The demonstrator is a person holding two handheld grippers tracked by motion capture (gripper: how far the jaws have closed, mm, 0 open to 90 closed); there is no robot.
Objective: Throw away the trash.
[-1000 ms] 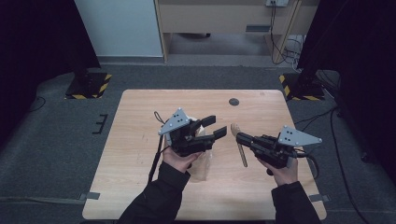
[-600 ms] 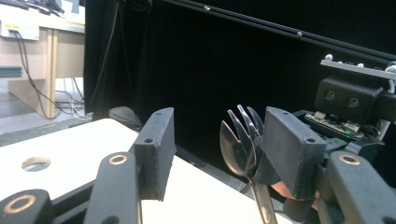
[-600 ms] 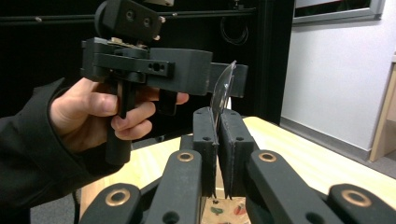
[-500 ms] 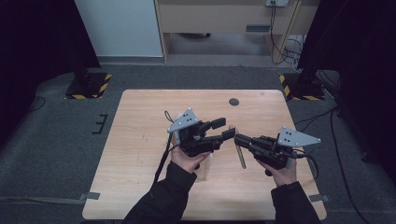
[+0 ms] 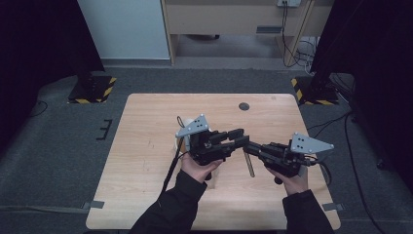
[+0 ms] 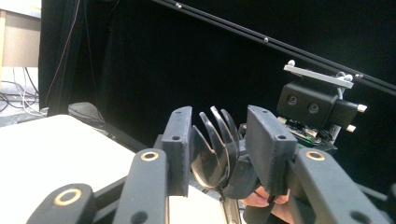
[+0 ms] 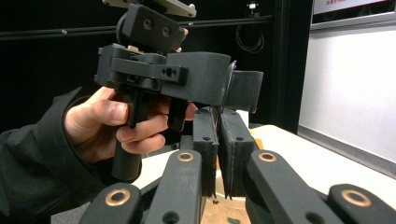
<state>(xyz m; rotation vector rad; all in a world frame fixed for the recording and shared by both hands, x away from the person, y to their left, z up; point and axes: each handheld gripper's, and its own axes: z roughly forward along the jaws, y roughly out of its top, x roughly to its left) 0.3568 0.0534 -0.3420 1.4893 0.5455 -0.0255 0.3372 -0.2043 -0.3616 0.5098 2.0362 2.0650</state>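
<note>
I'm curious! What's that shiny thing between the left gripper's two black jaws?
A metal fork's head, tines pointing up, seen in the left gripper view. The right gripper pinches its handle.

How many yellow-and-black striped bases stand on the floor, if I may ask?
2: one striped base off the table's far left corner, another off its far right corner; dark areas may hide more.

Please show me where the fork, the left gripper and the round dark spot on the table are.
fork [image 6: 215,144]: left gripper view, on its tines.
left gripper [image 5: 237,138]: high view, between its fingertips.
round dark spot [image 5: 244,106]: high view, on its middle.
</note>
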